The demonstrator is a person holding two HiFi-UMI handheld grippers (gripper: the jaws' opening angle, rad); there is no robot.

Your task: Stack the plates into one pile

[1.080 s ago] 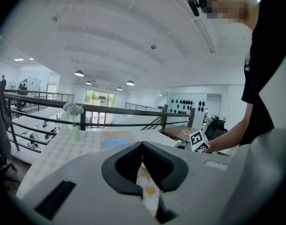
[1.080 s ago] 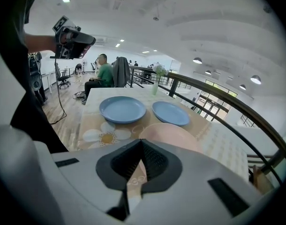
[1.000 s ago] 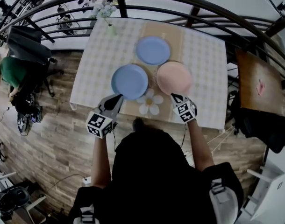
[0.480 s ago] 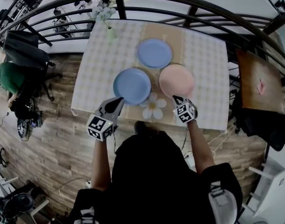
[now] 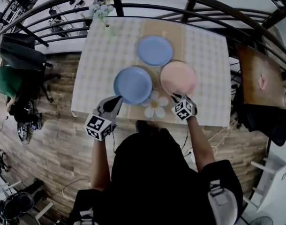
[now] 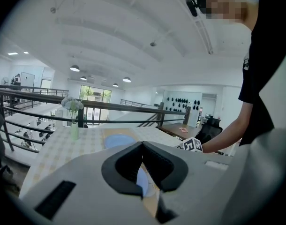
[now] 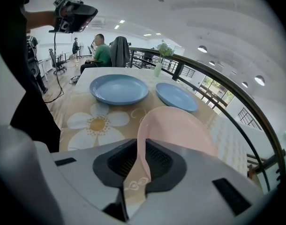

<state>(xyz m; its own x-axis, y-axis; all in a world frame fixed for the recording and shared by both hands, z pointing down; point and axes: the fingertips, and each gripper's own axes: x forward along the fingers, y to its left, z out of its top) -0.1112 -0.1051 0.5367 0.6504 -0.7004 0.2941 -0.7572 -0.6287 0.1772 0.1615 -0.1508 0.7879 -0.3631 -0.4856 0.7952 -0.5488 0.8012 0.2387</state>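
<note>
I see wood plank floor [image 5: 54,139], dark railing [image 6: 123,107], checked-cloth table [image 5: 105,60], brown side table [image 5: 258,76] right, black office chair [image 5: 21,50] left. White ceiling, round lamps [image 6: 74,68], bright windows [image 6: 94,93] far back.

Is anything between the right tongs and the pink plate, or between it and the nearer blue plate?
Nothing visible. The right tongs have just been opening and straddle the round pink plate's near rim. Only bare tan table runner separates it from the nearer round blue plate.

Seemingly no legible text or numbers anywhere.
</note>
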